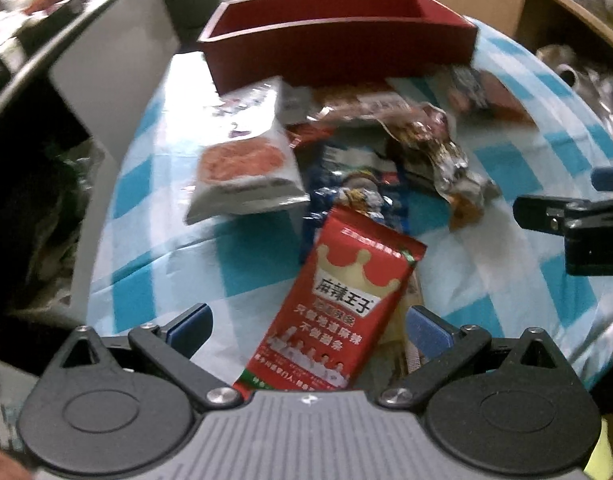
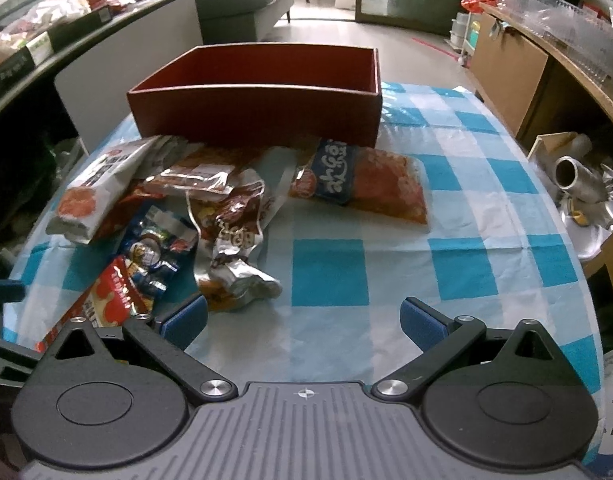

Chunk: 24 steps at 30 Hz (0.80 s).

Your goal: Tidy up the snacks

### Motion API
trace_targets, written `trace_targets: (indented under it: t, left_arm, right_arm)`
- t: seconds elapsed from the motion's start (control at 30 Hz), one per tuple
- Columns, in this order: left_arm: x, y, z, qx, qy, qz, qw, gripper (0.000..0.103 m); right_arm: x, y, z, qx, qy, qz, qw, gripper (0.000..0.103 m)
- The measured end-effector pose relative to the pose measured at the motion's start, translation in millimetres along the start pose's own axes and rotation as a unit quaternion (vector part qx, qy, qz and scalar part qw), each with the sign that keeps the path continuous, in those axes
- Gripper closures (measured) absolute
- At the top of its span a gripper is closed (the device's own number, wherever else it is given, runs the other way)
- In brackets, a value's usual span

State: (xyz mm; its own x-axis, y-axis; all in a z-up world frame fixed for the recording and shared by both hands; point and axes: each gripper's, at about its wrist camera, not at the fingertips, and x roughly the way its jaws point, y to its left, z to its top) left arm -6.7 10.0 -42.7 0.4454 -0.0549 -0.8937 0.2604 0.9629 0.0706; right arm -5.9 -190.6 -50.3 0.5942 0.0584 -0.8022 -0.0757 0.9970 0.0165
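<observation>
Left gripper (image 1: 308,330), jaws apart around the red spicy-strip packet (image 1: 338,316), should close mid-packet; right gripper (image 2: 302,322) waits spread, empty, near the table's front edge.

My left wrist view is smeared with blur: the box (image 1: 338,36) has soft edges, and print on the white packet (image 1: 242,160) in the middle left can't be read. The red packet (image 1: 338,312) runs under my gripper body at the bottom, its lower end hidden. At the right edge, my other gripper (image 1: 578,224) is cut off. In the right wrist view, the same red packet (image 2: 106,304) at lower left is partly behind my finger link. The box floor (image 2: 274,68) is mostly hidden by its front wall. Shelf clutter (image 2: 38,20) at upper left is too small to identify.
</observation>
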Motion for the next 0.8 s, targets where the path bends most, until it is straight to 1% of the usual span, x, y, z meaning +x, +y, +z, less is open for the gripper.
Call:
trace_targets:
  t: [0.1, 0.2, 0.33, 0.4, 0.43, 0.47, 0.5, 0.53, 0.6, 0.63, 0.7, 0.8]
  left_arm:
    - [6, -1, 5, 0.010, 0.005, -0.027, 0.9996, 0.007]
    - [10, -1, 8, 0.019, 0.007, -0.037, 0.9991, 0.009]
    - [18, 2, 5, 0.012, 0.021, -0.053, 0.9983, 0.010]
    - [20, 5, 4, 0.004, 0.023, -0.061, 0.9978, 0.012]
    - [19, 6, 4, 0.000, 0.021, -0.063, 0.9978, 0.016]
    - [18, 7, 3, -0.001, 0.018, -0.065, 0.9977, 0.022]
    - [15, 7, 3, -0.001, 0.016, -0.067, 0.9976, 0.025]
    - [13, 7, 2, -0.002, 0.015, -0.065, 0.9978, 0.034]
    - [8, 9, 1, -0.003, 0.013, -0.068, 0.9976, 0.047]
    - [6, 10, 0, -0.008, 0.016, -0.071, 0.9973, 0.050]
    - [5, 13, 0, -0.019, 0.020, -0.073, 0.9969, 0.052]
    - [-1, 21, -1, -0.041, 0.017, -0.079, 0.9959, 0.057]
  right_arm:
    - [2, 0, -1, 0.000, 0.008, 0.002, 1.000, 0.000]
    - [6, 0, -2, -0.001, 0.016, 0.005, 1.000, 0.000]
    - [13, 3, -3, -0.006, 0.031, 0.006, 0.999, 0.000]
    - [17, 3, -4, -0.011, 0.040, 0.007, 0.999, 0.000]
    - [18, 4, -4, -0.012, 0.043, 0.007, 0.999, 0.000]
    - [20, 4, -4, -0.012, 0.046, 0.008, 0.999, 0.000]
    - [21, 4, -4, -0.013, 0.049, 0.009, 0.999, 0.000]
    - [22, 4, -5, -0.014, 0.052, 0.009, 0.998, 0.000]
    - [25, 4, -6, -0.015, 0.059, 0.009, 0.998, 0.000]
    - [26, 4, -6, -0.016, 0.062, 0.008, 0.998, 0.000]
    - [31, 4, -8, -0.019, 0.069, 0.002, 0.997, 0.000]
    - [37, 5, -12, -0.025, 0.082, 0.000, 0.996, 0.000]
